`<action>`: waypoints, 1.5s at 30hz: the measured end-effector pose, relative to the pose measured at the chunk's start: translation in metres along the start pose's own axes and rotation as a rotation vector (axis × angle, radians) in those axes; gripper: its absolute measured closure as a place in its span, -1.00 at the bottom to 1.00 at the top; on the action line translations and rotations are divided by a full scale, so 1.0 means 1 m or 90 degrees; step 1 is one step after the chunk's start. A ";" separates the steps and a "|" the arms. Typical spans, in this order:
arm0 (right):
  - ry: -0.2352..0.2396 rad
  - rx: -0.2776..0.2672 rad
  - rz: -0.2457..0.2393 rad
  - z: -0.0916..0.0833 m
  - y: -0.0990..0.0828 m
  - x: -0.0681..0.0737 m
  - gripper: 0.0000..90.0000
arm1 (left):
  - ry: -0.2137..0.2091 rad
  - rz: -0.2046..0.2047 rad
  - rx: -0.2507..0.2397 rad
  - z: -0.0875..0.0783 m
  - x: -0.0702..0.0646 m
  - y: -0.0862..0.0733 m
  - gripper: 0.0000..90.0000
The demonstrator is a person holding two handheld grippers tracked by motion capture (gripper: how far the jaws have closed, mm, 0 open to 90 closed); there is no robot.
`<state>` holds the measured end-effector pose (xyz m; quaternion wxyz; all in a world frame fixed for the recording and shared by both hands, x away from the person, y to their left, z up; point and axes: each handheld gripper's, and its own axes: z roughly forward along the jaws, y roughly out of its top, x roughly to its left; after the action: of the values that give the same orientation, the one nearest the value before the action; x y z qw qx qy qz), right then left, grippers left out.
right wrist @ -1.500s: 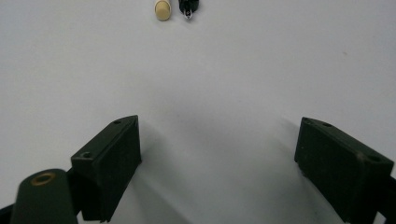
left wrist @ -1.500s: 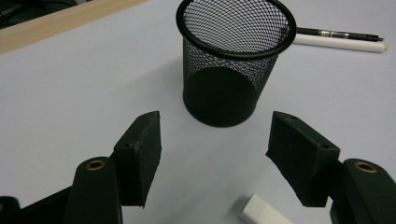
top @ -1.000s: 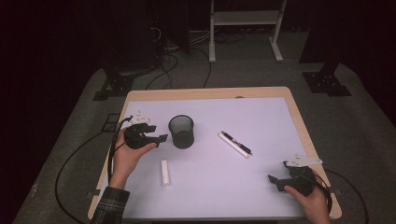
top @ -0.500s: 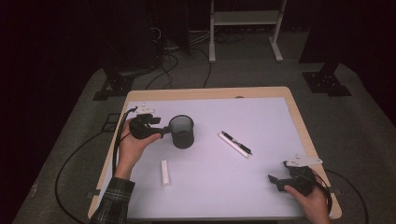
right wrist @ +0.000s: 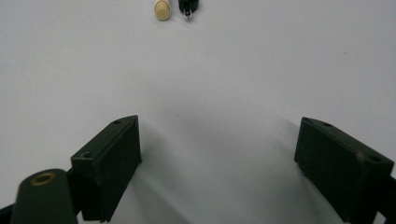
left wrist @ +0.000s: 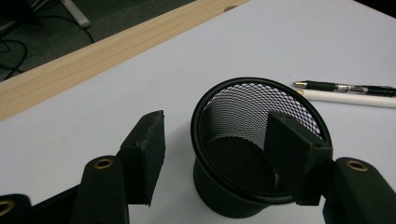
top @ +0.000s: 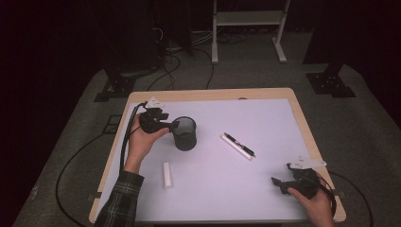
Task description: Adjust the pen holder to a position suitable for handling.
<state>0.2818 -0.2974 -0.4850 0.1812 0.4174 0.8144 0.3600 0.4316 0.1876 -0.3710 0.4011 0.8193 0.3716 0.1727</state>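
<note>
On the pale worktop [top: 265, 189], left of centre, stands the black mesh cup [top: 184, 133], upright, its long axis vertical and its open mouth pointing up. Left tool [top: 171, 126] reaches it from the left: one jaw hangs inside the mouth, the other outside the wall, and the jaws have just been closing, though a gap to the rim shows on the outer side. Right tool [top: 276, 183] sits near the worktop's right front corner, jaws spread wide on nothing. Right of the cup lie a black pen [top: 239, 144] and white stick [top: 236, 148] side by side, slanting.
</note>
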 end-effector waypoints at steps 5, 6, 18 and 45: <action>0.000 0.000 0.000 0.000 0.000 0.000 -0.70 | -0.006 -0.012 0.014 0.013 0.003 0.002 -0.12; 0.000 0.000 0.000 0.000 0.000 0.000 -0.70 | -0.006 -0.012 0.014 0.013 0.003 0.002 -0.11; 0.000 0.001 0.001 0.000 0.000 0.000 -0.70 | 0.008 -0.002 0.064 0.033 0.005 -0.001 0.06; 0.000 0.001 0.001 0.000 0.000 0.000 -0.70 | 0.030 -0.015 0.108 0.042 0.001 -0.001 0.75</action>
<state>0.2818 -0.2974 -0.4851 0.1805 0.4180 0.8144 0.3599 0.4567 0.1663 -0.3978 0.3235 0.8415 0.4039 0.1554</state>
